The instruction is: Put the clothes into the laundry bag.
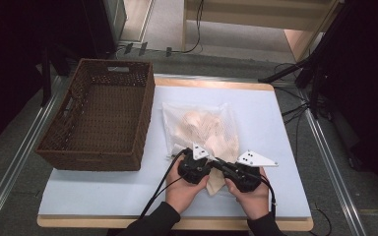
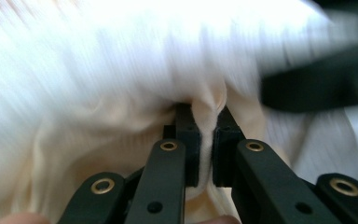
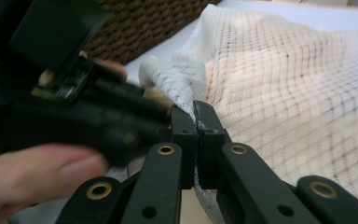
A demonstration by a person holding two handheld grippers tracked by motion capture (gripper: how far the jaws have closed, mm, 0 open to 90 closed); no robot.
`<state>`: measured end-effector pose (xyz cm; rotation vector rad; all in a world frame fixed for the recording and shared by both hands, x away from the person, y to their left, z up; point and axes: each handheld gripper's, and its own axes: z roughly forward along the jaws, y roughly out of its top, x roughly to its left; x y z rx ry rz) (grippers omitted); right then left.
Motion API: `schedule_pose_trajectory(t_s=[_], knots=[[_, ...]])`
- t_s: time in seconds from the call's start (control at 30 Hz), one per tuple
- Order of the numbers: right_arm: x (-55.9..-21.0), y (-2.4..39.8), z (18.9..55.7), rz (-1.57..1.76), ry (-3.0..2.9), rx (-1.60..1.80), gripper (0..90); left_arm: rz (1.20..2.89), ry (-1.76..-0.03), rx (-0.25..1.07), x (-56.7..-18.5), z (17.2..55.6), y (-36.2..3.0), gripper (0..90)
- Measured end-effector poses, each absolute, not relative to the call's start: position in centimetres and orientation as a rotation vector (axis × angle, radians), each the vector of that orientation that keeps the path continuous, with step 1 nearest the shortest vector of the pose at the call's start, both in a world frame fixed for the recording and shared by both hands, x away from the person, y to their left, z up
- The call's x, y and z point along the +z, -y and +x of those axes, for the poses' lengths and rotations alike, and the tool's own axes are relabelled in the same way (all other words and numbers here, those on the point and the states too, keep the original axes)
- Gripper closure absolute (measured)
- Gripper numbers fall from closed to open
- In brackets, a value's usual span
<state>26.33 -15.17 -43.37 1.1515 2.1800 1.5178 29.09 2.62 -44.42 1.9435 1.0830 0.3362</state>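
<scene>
We see a white mesh laundry bag (image 1: 202,129) lying on the pale blue table top (image 1: 103,189), just to the right of the brown wicker basket (image 1: 98,115), and we take the basket as our landmark throughout. The bag holds cream-coloured cloth (image 1: 204,128) that shows through its netting; a fold of the same cloth (image 2: 205,116) spills out of the bag's near end, on the side away from the basket's far rim. Both tongs work at that near end. The left gripper (image 1: 197,160), the one closer to the basket, has its jaws clamped on the cream fold, which stands pinched between the two pads in the left gripper view; that picture is blurred, so we cannot read more of the cloth around it. The right gripper (image 1: 229,167), farther from the basket, has its jaws pressed together on the edge of the mesh (image 3: 196,119), a thin strip of netting squeezed between the pads in the right gripper view, with the basket's woven wall (image 3: 144,23) behind and the left gripper just beside it. The two grippers sit close together, nearly touching. We see nothing inside the basket but its woven floor, and it stands partly over the table's left edge.
</scene>
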Motion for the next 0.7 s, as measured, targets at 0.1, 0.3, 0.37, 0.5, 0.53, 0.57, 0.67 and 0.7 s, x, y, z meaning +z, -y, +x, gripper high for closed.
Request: schedule_pose_trajectory(t_s=[0.1,0.3,0.37,0.5,0.53,0.57,0.67,0.7], knots=[[-42.7,15.3,26.0,1.142,-2.164,1.516,89.1,1.916,-1.151,0.367,-45.2,30.3,-2.7,82.9],[-43.7,16.0,26.6,1.205,-2.169,1.493,89.1,2.022,-1.003,0.285,-45.3,29.4,-3.4,59.7],[-43.8,16.1,26.8,1.208,-2.164,1.494,89.0,2.045,-0.951,0.290,-44.7,28.5,-4.1,51.7],[-43.8,16.0,26.9,1.216,-2.160,1.496,89.0,2.034,-0.951,0.257,-44.2,27.2,-6.2,45.5],[-43.9,16.0,26.9,1.215,-2.160,1.495,88.9,2.036,-0.960,0.251,-44.3,27.0,-6.8,45.1],[-43.9,16.0,27.0,1.214,-2.161,1.493,88.9,2.036,-0.973,0.242,-44.5,26.8,-7.2,44.8],[-44.0,15.9,27.0,1.212,-2.163,1.495,88.9,2.097,-1.022,0.193,-45.8,26.7,-7.4,43.1],[-44.0,15.8,27.1,1.219,-2.165,1.494,88.9,2.120,-1.011,0.184,-46.2,26.8,-7.1,42.2]])
